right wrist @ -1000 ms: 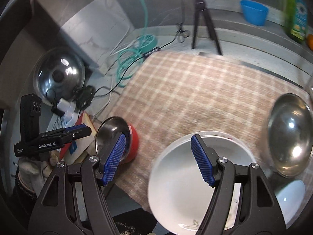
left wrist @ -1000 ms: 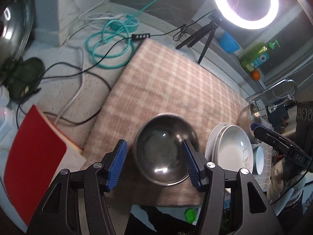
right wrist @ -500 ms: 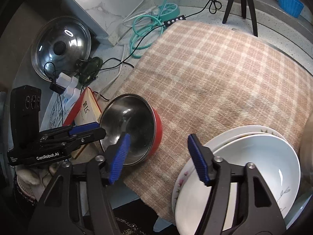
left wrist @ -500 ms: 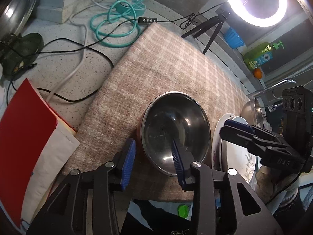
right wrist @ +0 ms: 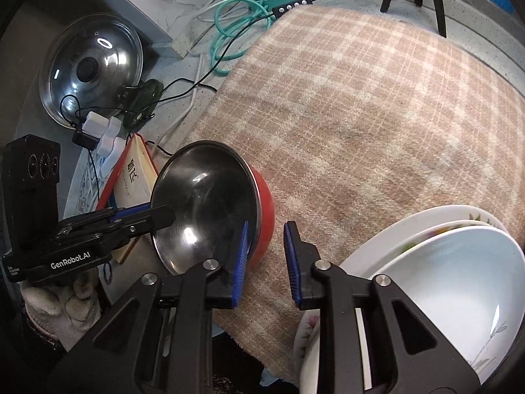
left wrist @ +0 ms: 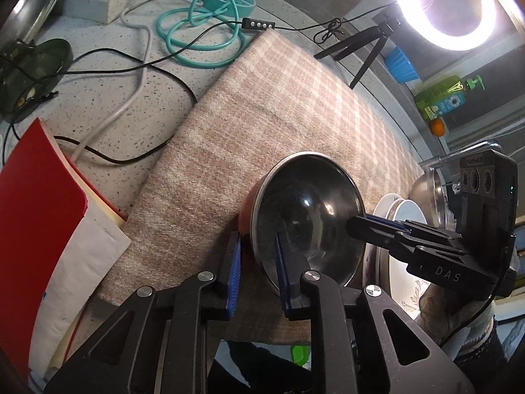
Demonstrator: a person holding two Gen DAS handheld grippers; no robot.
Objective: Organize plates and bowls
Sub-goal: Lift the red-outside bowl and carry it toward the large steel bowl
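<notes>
A steel bowl with a red outside (left wrist: 308,216) (right wrist: 203,203) sits at the near left corner of the checked cloth. My left gripper (left wrist: 257,239) straddles its left rim, one pad inside and one on the red wall. Its jaws are closing and look pressed on the rim (right wrist: 164,212). My right gripper (right wrist: 266,229) straddles the opposite rim with closing jaws. A thin strip of cloth still shows between its outer pad and the red wall. A stack of white plates (right wrist: 443,262) (left wrist: 403,216) lies just right of the bowl.
The checked cloth (right wrist: 361,115) covers the counter. A red book (left wrist: 39,203), a pot lid (right wrist: 92,65) and loose cables (left wrist: 203,39) lie to the left. A second steel bowl (left wrist: 426,190), a ring-light tripod (left wrist: 370,46) and a green bottle (left wrist: 443,98) stand at the right and back.
Both grippers sank and narrowed. The left one closed around the bowl's left rim. The right one swung left from above the plates to the bowl's right rim.
</notes>
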